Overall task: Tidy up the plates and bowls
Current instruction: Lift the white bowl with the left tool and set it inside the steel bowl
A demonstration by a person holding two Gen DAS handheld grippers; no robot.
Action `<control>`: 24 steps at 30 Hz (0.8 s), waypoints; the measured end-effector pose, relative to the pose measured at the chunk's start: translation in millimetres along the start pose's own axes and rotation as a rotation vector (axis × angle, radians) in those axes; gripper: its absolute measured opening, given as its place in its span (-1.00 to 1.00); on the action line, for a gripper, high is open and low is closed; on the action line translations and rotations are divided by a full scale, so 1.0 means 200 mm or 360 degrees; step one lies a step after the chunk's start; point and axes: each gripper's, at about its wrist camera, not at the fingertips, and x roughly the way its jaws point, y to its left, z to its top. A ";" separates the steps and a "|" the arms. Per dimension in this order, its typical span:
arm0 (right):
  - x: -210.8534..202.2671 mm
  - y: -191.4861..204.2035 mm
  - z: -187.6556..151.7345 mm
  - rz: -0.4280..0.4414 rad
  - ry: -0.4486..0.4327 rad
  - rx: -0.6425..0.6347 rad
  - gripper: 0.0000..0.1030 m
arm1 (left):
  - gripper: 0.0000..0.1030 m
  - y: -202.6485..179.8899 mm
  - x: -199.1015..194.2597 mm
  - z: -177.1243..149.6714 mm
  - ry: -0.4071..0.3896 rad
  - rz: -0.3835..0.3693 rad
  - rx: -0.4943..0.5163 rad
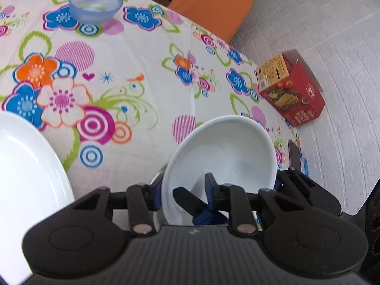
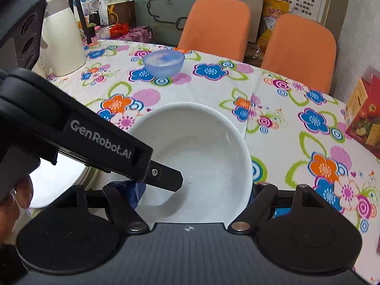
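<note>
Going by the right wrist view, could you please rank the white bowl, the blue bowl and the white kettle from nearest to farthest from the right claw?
1. White bowl: directly at the right claw, centre.
2. Blue bowl: mid-table, straight ahead.
3. White kettle: far left edge of the table; only slightly beyond the blue bowl.

Left claw [image 1: 185,190] grips the tilted white bowl's [image 1: 228,147] rim over the floral tablecloth [image 1: 133,54].

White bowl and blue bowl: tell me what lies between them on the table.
Nothing stands there. In the right wrist view, only bare floral tablecloth lies between the white bowl and the blue bowl. The left wrist view shows the same.
</note>
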 end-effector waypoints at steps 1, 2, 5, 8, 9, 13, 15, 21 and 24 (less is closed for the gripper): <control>0.00 0.01 -0.03 -0.0003 0.0012 0.0013 0.29 | -0.59 0.00 0.02 -0.04 0.0024 0.0008 0.0010; -0.01 0.01 -0.07 -0.0006 0.0023 0.0025 0.29 | -0.59 0.00 0.03 -0.07 0.0041 0.0015 0.0022; -0.01 0.01 -0.14 0.0002 0.0038 0.0061 0.29 | -0.59 0.01 0.06 -0.13 0.0074 0.0037 0.0042; -0.01 0.00 -0.17 0.0016 0.0037 0.0088 0.29 | -0.60 0.01 0.06 -0.16 0.0058 0.0050 0.0068; -0.01 0.00 -0.18 0.0021 0.0036 0.0098 0.27 | -0.60 0.01 0.06 -0.16 0.0055 0.0049 0.0073; -0.03 -0.03 -0.20 0.0005 0.0020 0.0121 0.26 | -0.31 -0.02 0.06 -0.14 0.0044 0.0077 0.0108; -0.05 -0.06 -0.21 -0.0012 0.0002 0.0145 0.26 | -0.14 -0.03 0.05 -0.14 0.0014 0.0076 0.0131; -0.16 -0.13 -0.24 -0.0065 -0.0097 0.0226 0.26 | -0.02 -0.08 -0.05 -0.13 -0.0089 0.0096 0.0244; -0.23 -0.15 -0.27 -0.0063 -0.0199 0.0315 0.27 | 0.06 -0.11 -0.13 -0.16 -0.0174 0.0083 0.0319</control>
